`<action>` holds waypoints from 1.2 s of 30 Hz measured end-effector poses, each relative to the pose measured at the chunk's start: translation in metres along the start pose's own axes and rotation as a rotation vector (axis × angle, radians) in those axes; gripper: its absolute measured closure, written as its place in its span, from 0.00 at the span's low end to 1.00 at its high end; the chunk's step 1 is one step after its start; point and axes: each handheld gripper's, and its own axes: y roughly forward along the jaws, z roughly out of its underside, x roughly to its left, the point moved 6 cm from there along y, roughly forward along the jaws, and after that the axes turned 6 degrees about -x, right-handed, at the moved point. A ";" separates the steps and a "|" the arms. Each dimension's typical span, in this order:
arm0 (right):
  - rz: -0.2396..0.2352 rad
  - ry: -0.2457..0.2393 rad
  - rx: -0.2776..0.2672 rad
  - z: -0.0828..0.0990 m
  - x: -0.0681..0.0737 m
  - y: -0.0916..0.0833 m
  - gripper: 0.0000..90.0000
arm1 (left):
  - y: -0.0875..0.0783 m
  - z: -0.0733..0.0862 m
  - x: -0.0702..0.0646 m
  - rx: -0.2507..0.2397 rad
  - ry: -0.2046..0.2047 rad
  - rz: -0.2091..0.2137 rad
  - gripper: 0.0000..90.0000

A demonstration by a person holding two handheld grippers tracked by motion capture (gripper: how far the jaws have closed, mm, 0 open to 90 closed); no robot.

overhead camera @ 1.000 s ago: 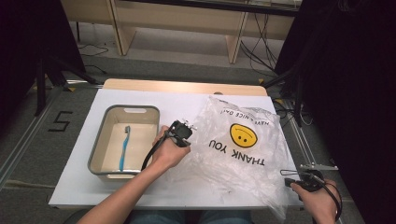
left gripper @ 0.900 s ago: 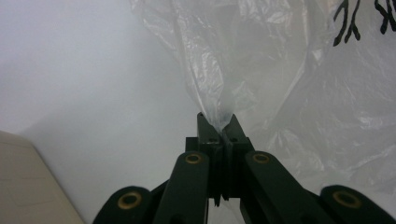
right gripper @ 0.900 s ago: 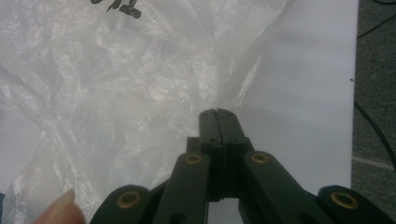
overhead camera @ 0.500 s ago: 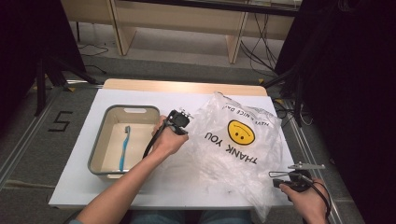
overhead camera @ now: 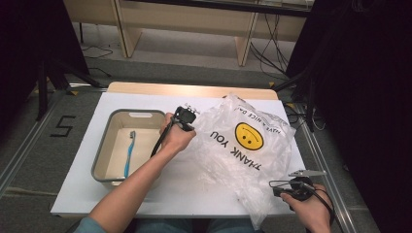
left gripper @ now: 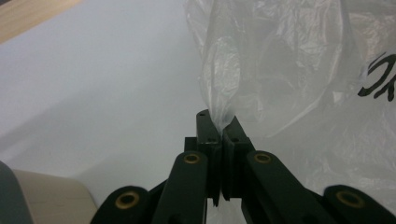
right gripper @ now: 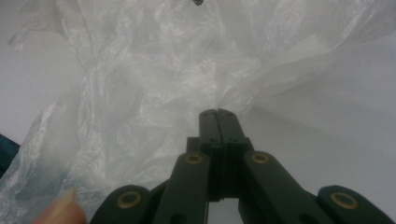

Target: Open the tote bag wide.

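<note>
A clear plastic bag [overhead camera: 243,145] printed with a yellow smiley and "THANK YOU" lies crumpled across the white table [overhead camera: 145,194]. At the bag's far left edge, my left gripper [overhead camera: 187,115] is shut on a thin fold of it. In the left gripper view that fold of the bag [left gripper: 261,60] rises out of the pinched left gripper [left gripper: 219,125]. Near the table's front right corner, my right gripper [overhead camera: 273,188] is shut on the bag's near end. In the right gripper view the film of the bag [right gripper: 154,79] gathers into the closed tips of the right gripper [right gripper: 217,112].
A grey tray [overhead camera: 104,145] stands on the left part of the table with a blue toothbrush [overhead camera: 129,153] lying in it. A wooden strip [overhead camera: 194,90] runs along the table's far edge. Cables lie on the floor beyond.
My left gripper has moved toward the far side of the table with the bag's edge. My right gripper has moved left along the front edge, bunching the bag's near end.
</note>
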 end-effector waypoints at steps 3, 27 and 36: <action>-0.009 -0.003 0.006 0.000 0.003 0.001 1.00 | 0.001 -0.002 0.002 -0.010 0.004 -0.012 0.96; 0.002 -0.078 -0.106 -0.012 0.009 -0.007 0.72 | -0.030 -0.025 0.003 -0.217 0.034 -0.086 0.36; 0.019 -0.147 -0.219 -0.028 0.012 -0.009 0.55 | -0.048 -0.017 -0.009 -0.222 0.036 0.007 0.35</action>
